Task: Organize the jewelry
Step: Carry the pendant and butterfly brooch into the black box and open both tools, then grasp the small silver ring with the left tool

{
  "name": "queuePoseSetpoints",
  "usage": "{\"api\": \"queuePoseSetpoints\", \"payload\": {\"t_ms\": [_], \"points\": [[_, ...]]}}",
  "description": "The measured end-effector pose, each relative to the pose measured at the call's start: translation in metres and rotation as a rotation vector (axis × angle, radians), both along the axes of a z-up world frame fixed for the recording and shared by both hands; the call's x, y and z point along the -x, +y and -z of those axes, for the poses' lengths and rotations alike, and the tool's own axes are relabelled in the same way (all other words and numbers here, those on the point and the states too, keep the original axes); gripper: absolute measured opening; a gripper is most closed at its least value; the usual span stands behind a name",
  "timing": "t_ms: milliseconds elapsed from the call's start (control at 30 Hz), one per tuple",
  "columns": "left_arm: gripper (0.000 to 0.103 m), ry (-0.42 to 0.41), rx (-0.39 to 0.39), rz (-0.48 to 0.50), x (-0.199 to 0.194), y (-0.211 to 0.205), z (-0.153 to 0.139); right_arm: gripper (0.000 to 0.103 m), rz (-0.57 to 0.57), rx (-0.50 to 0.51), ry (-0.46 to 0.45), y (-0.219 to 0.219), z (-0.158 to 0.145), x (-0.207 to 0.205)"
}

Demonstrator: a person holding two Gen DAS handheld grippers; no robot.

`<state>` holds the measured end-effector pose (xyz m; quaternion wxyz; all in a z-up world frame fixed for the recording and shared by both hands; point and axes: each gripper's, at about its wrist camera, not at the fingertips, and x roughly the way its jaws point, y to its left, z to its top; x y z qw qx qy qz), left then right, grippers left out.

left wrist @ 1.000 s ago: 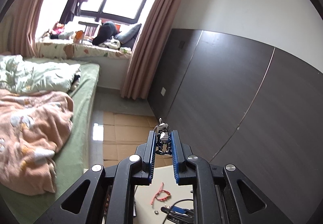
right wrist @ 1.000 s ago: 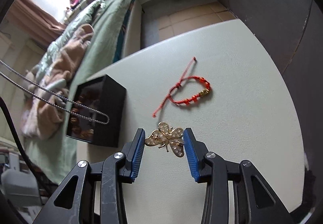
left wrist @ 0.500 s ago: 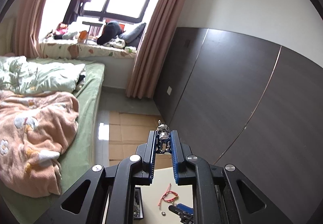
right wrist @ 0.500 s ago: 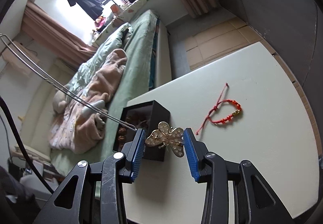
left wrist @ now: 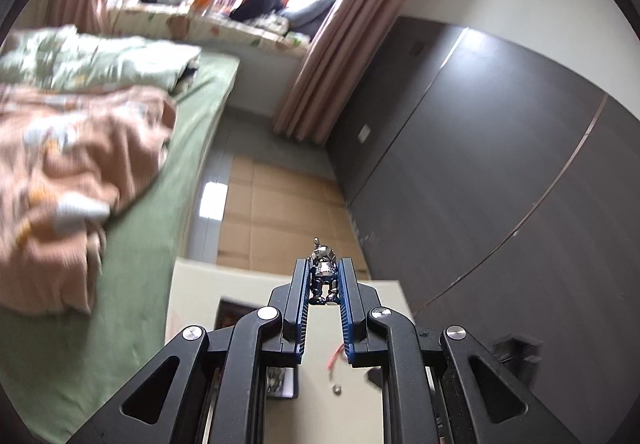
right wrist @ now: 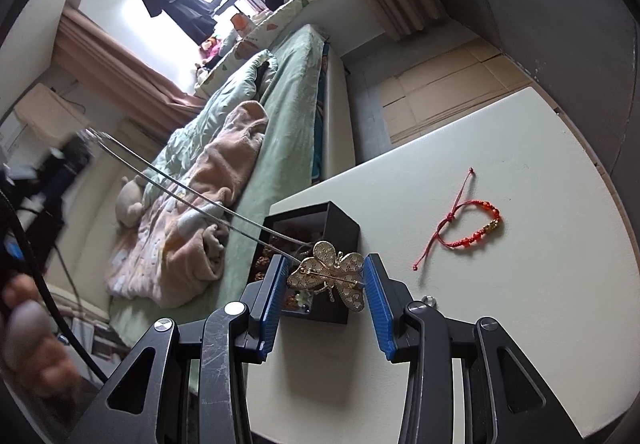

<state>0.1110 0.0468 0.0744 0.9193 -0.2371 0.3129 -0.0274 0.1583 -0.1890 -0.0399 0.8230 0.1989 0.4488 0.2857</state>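
Blue ribbed pads line both pairs of jaws. Left gripper [left wrist: 325,286]: jaws narrow, clamped on a small silver metal figure pendant [left wrist: 323,276], which sits upright between the pads near their tips, head poking above them. From the right wrist view, a thin silver chain [right wrist: 192,199] runs as two strands from the upper left down to the open black jewelry box [right wrist: 320,240]; its lower end reaches the box opening just behind the brooch.

Right gripper [right wrist: 325,286]: jaws part-open, closed on a gold filigree butterfly brooch [right wrist: 330,274] held by its wing edges, pin bar across its back facing the camera, wings studded with small pale stones. Brooch hangs over the near edge of the box.

Box stands at the left edge of the cream desk [right wrist: 500,304], beaded items inside. Red cord bracelet with red and gold beads [right wrist: 466,226] lies flat on the desk, well apart to the right. Small silver stud [right wrist: 429,299] rests on the desk just beside the right pad.
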Motion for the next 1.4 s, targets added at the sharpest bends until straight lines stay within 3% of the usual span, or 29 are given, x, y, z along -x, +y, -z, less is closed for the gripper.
{"api": "queuePoseSetpoints", "payload": {"t_ms": [200, 433, 500, 567, 767, 867, 967, 1400], "points": [[0.017, 0.116, 0.134, -0.010, -0.005, 0.007, 0.058, 0.040, 0.014, -0.011, -0.008, 0.000, 0.000, 0.000], [0.020, 0.218, 0.161, -0.024, -0.005, 0.012, 0.091, 0.040, -0.028, -0.039, -0.016, 0.014, 0.001, 0.001], [0.033, 0.228, 0.149, -0.042, -0.001, 0.016, 0.095, 0.040, -0.045, -0.043, -0.030, 0.021, 0.000, 0.002], [0.054, 0.223, 0.156, -0.058, 0.004, 0.021, 0.095, 0.040, -0.063, -0.047, -0.039, 0.030, 0.001, 0.001], [0.069, 0.199, 0.150, -0.107, 0.012, 0.040, 0.094, 0.040, -0.084, -0.037, -0.034, 0.055, 0.012, -0.006], [0.071, 0.207, 0.160, -0.122, 0.013, 0.046, 0.097, 0.044, -0.106, -0.034, -0.013, 0.067, 0.019, -0.009], [0.071, 0.214, 0.167, -0.126, 0.012, 0.047, 0.099, 0.060, -0.109, -0.012, 0.026, 0.069, 0.024, -0.014], [0.072, 0.216, 0.104, -0.028, 0.005, 0.002, 0.097, 0.061, 0.088, 0.014, 0.055, -0.016, 0.015, -0.011]]}}
